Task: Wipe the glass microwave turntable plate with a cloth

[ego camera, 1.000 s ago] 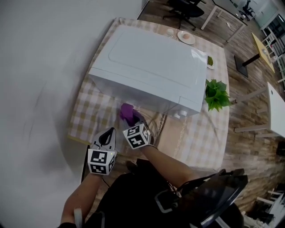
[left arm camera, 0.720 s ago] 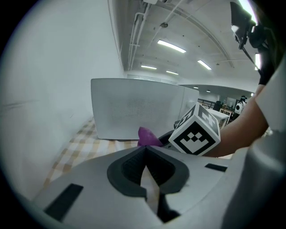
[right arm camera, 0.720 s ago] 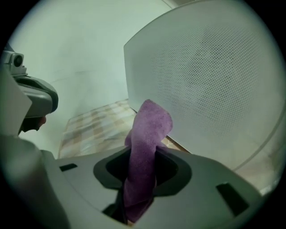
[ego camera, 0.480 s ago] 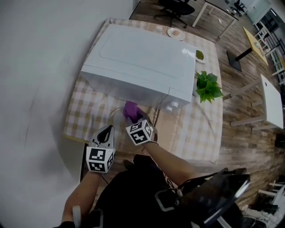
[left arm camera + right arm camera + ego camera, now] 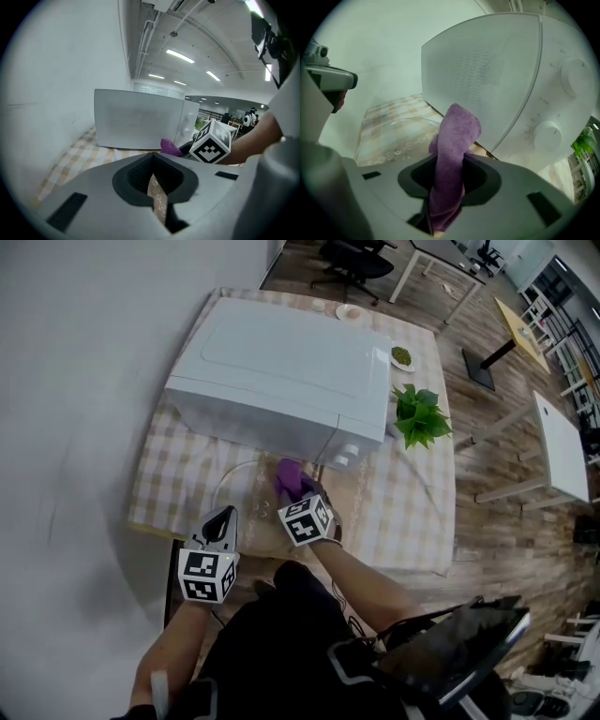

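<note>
From my station I saw the left gripper (image 5: 156,192) with its jaws drawn in to a narrow slit, pinching the rim of the glass turntable plate (image 5: 389,136). The rim showed between them only as a thin strip of clear glass with a looped pattern. In the head view the plate sat on the checked tablecloth (image 5: 173,474), just in front of the white microwave (image 5: 281,362), and the left gripper met it at its near-left edge. I could not tell from any view whether the plate lay flat or was tipped up. The right gripper (image 5: 447,187) was clamped tight on the purple cloth (image 5: 454,140). The cloth was bunched into a thick fold that stood up out of the jaws, and its rounded top reached the lower edge of the microwave door. From above, the cloth hung over the far-right part of the plate, close to the microwave's front, and I could not make out whether it touched the glass. The two grippers were close together, the right one slightly farther forward. A potted plant (image 5: 419,415) stood just beside the microwave's right end, and two small dishes (image 5: 349,311) lay on the table behind it.
</note>
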A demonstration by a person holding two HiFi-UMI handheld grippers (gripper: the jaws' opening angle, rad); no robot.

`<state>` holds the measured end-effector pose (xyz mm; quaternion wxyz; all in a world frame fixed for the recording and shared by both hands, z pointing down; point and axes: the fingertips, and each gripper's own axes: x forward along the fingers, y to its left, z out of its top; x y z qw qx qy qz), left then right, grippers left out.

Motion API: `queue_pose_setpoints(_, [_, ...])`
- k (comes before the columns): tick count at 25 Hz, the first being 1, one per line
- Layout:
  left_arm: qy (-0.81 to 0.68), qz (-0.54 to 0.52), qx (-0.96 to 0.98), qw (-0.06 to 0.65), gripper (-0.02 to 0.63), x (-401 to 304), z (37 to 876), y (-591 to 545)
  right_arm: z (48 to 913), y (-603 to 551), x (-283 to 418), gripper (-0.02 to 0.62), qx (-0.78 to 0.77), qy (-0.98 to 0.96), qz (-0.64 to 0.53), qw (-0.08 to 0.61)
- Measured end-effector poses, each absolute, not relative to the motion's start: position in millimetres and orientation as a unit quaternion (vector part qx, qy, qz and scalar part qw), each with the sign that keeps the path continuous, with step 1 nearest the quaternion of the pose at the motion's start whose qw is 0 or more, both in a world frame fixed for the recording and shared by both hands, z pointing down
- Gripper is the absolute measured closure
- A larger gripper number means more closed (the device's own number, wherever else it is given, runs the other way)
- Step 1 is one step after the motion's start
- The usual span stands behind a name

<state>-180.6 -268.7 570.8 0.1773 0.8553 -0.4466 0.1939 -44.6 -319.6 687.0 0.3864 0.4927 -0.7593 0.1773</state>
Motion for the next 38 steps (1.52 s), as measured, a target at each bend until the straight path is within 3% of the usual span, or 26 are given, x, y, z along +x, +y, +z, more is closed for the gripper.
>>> queue_pose_setpoints(7, [-0.446, 0.190, 0.856, 0.181, 0.601, -182, 574, -259, 675, -311, -43, 0.459, 0.496, -0.763, 0.175, 0.377])
queue_pose_setpoints(16, [-0.482, 0.198, 0.832, 0.191, 0.601, -214, 580, -255, 653, -329, -142, 0.460, 0.419, -0.831, 0.148, 0.333])
queue_pose_setpoints(26, [-0.502, 0.216, 0.813, 0.202, 0.601, -241, 588, -245, 681, -323, -222, 0.460, 0.334, -0.864, 0.137, 0.351])
queue_pose_setpoints(38, [-0.490, 0.211, 0.821, 0.202, 0.601, -221, 590, -242, 690, -311, -170, 0.459, 0.358, -0.838, 0.145, 0.386])
